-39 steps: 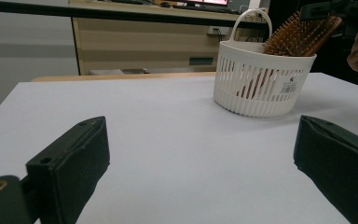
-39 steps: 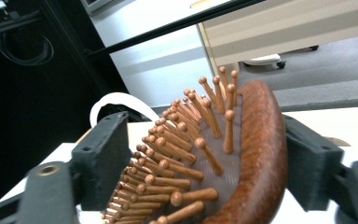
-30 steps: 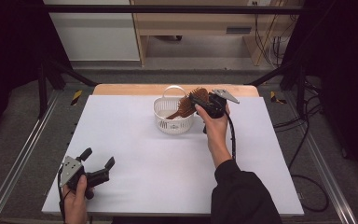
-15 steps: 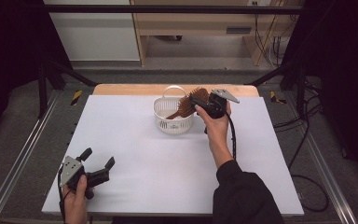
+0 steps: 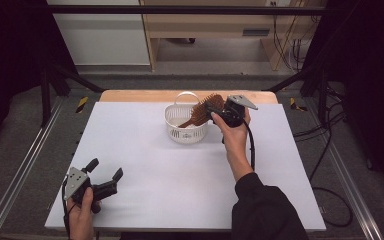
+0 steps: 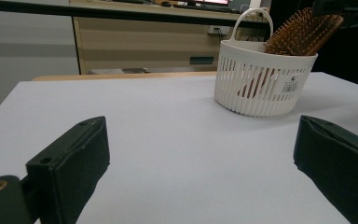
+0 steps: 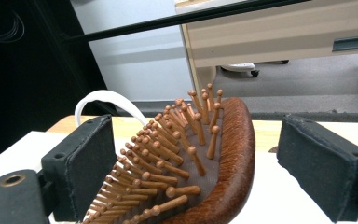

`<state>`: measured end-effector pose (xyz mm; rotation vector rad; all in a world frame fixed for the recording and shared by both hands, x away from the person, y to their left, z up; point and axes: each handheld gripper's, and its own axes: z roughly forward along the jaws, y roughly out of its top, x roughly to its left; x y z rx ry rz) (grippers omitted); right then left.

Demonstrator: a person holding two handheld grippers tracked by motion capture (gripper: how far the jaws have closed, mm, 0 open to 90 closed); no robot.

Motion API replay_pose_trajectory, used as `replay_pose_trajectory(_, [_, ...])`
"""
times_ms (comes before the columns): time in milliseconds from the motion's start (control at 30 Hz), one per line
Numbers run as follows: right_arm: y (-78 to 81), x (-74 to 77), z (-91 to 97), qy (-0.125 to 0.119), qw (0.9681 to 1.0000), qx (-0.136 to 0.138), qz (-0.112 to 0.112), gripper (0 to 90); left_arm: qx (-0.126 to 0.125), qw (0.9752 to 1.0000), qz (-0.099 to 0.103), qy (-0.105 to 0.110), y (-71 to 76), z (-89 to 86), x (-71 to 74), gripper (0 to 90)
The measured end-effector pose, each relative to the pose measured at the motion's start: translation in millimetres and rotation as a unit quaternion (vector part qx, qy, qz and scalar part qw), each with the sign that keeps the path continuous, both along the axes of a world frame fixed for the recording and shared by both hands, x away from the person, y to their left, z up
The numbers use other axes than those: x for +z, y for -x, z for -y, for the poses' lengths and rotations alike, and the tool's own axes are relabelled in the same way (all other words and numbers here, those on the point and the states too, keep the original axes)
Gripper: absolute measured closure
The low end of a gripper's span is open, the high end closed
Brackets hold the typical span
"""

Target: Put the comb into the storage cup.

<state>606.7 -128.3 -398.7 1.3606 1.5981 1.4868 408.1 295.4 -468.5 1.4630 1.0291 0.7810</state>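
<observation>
Wooden hairbrush (image 7: pixel 205 163) between right tongs (image 7: pixel 205 172), just closing, untouched; left tongs (image 6: pixel 205 154) wide.

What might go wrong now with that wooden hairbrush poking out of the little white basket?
The hairbrush leans in the basket between the right gripper's open jaws, apparently unclamped; pulling away carelessly could catch its bristles and drag it out. The light-looking basket might tip or slide if the brush is nudged. The left gripper, open, is too far away to steady it.
</observation>
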Motion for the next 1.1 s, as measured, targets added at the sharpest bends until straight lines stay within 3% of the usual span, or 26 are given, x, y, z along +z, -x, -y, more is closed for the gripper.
replay_pose_trajectory(267, [4.3, 5.2, 1.4, 0.012, 0.9999, 0.005, 0.004, 9.8, 0.0, 1.0, 0.0, 0.0, 0.1, 0.0, 0.0, 3.5])
replay_pose_trajectory(700, [6.1, 7.5, 2.7, 0.01, 0.9999, 0.011, -0.003, 10.8, 0.0, 1.0, 0.0, 0.0, 0.1, -0.3, 0.1, 3.5])
replay_pose_trajectory(1100, [10.3, 12.9, 3.4, 0.016, 0.9997, 0.007, 0.015, 7.7, 0.0, 1.0, 0.0, 0.0, 0.1, -0.6, 0.0, 3.5])
